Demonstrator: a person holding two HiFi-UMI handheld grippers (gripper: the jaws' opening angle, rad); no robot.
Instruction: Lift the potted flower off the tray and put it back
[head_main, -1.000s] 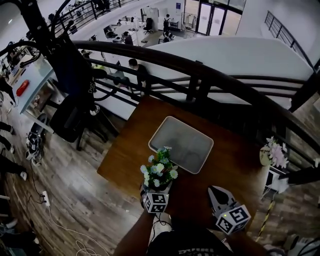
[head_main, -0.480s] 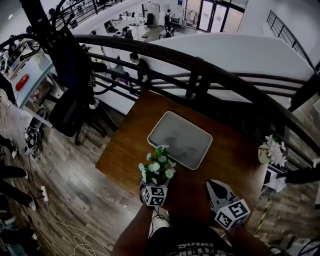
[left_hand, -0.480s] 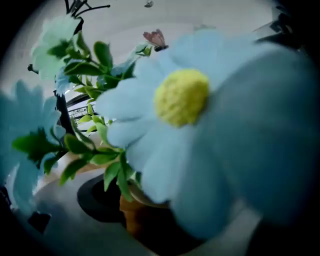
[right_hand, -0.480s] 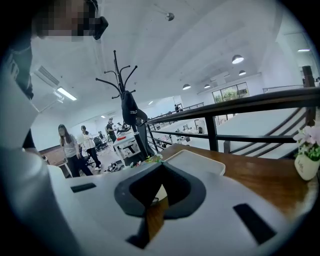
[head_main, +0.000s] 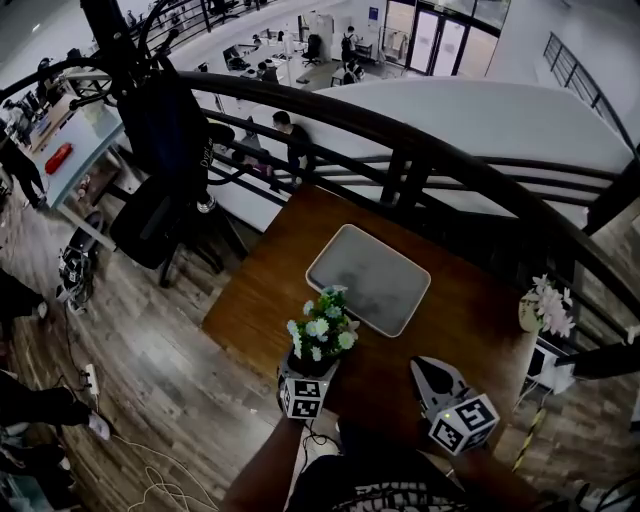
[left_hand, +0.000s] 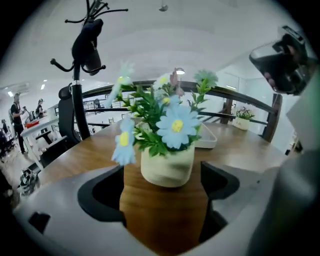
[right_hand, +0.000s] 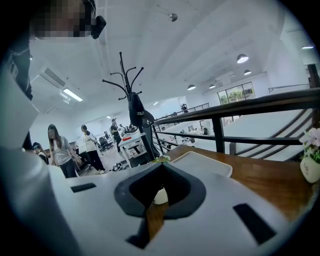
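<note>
The potted flower, a cream pot with blue and white blooms, stands on the brown table just off the near-left corner of the grey tray. My left gripper is right behind it. In the left gripper view that gripper is open, its jaws either side of the pot's near face with wood showing in the gaps. The right gripper hovers over the near right of the table, shut and empty; in its own view the pot shows through the jaw opening.
A dark railing curves round the table's far side, with an open drop to an office floor beyond. A second vase of pale flowers stands at the right. A black coat stand rises at the left. The table's left edge is close to the pot.
The head view has shifted a little. The pot, the tray and both grippers keep the same places relative to one another.
</note>
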